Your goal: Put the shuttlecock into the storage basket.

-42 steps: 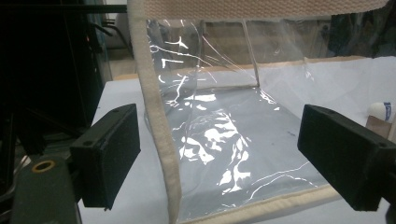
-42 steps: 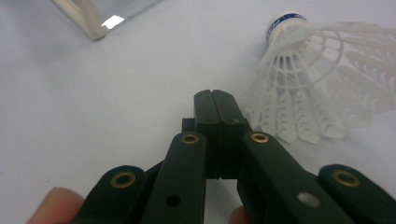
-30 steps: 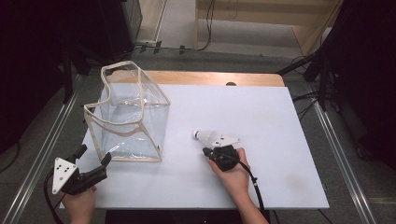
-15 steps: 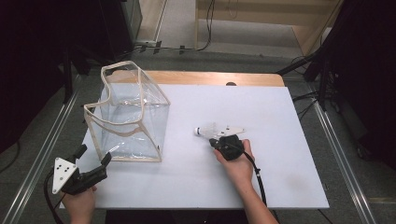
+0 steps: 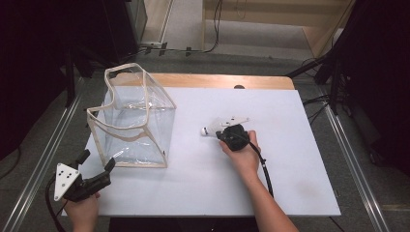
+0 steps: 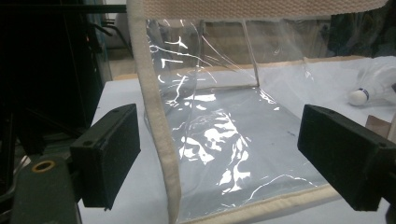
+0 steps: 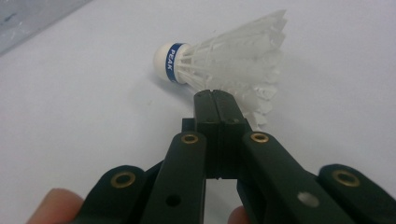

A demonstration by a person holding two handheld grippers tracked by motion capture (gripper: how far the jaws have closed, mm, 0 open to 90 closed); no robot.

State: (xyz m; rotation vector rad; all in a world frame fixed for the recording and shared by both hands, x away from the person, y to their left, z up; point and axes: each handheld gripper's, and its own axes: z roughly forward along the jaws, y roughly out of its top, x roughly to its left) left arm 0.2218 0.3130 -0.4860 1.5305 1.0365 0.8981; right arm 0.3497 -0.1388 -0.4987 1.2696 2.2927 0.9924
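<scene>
A clear plastic bag [image 5: 135, 121] with beige trim stands open on the left of the white table [image 5: 290, 159]. My left gripper [image 5: 97, 160] is open at the bag's near corner, and the trimmed corner edge [image 6: 159, 140] rises between its jaws [image 6: 219, 158] without touching them. A white shuttlecock [image 5: 207, 130] with a blue band lies on its side at mid-table. My right gripper [image 5: 218, 134] is shut, its tips [image 7: 215, 95] against the shuttlecock's [image 7: 219, 60] feather skirt. Whether a feather is pinched I cannot tell. The shuttlecock [image 6: 369, 91] also shows through the bag.
The table's wooden far edge [image 5: 217, 80] shows beyond the white top. Metal rails [image 5: 353, 159] run along both sides of the table. A black cable [image 5: 266, 169] trails from my right gripper over the forearm.
My right hand has moved away from me and a little right, and the shuttlecock's cork has shifted slightly with it. The left gripper and the bag have stayed put.
</scene>
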